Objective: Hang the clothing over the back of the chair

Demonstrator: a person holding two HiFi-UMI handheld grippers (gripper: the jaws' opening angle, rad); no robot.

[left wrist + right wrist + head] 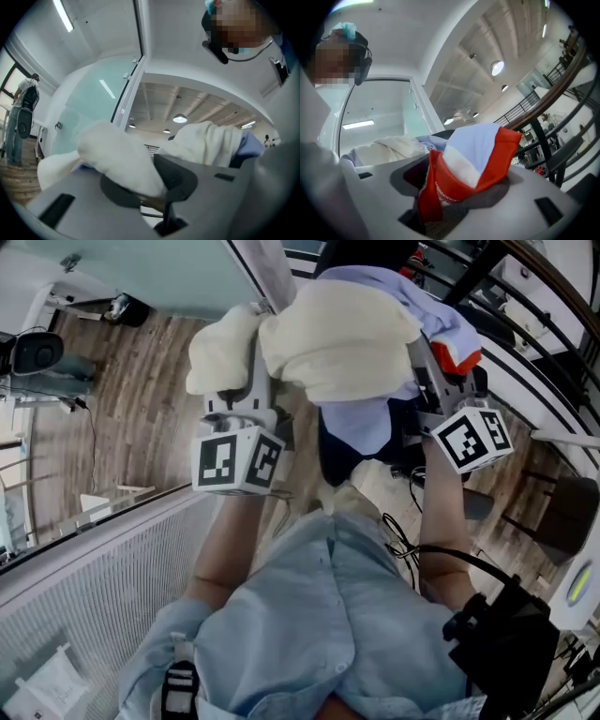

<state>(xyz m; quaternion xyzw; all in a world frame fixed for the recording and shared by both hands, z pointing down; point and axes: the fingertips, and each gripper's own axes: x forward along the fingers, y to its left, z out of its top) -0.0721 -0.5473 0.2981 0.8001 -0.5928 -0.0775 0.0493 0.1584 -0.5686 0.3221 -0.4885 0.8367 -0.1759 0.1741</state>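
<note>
I judged the job nearly done. The cream fleece garment with pale blue lining and orange-red trim (337, 338) lay bunched in a thick roll over what I took to be the dark navy chair back (336, 457), and a pale blue flap hung down its near face. The left gripper (152, 190) had its jaws clamped on a fold of the cream fleece, holding that end up just beside the chair's left side. The right gripper (440, 199) had its jaws standing apart, and the orange-red corner lay loose between them rather than pinched. What was left, as I read it, was to free the left end and draw both grippers clear without dragging cloth off. The roll might also have needed spreading so that it hung evenly, and I could not tell how much fell down the far side. The brown wood plank floor (141, 362) ran under the chair. A white perforated panel (103, 568) stood close on my left, black curved railings (534, 306) on my right, and a pale green glass wall (159, 268) ahead. Black cables (401, 542) trailed by my right forearm near the chair and looked the likeliest thing to snag on the way out. A person (23, 117) stood far off to the left, well apart from the work.
</note>
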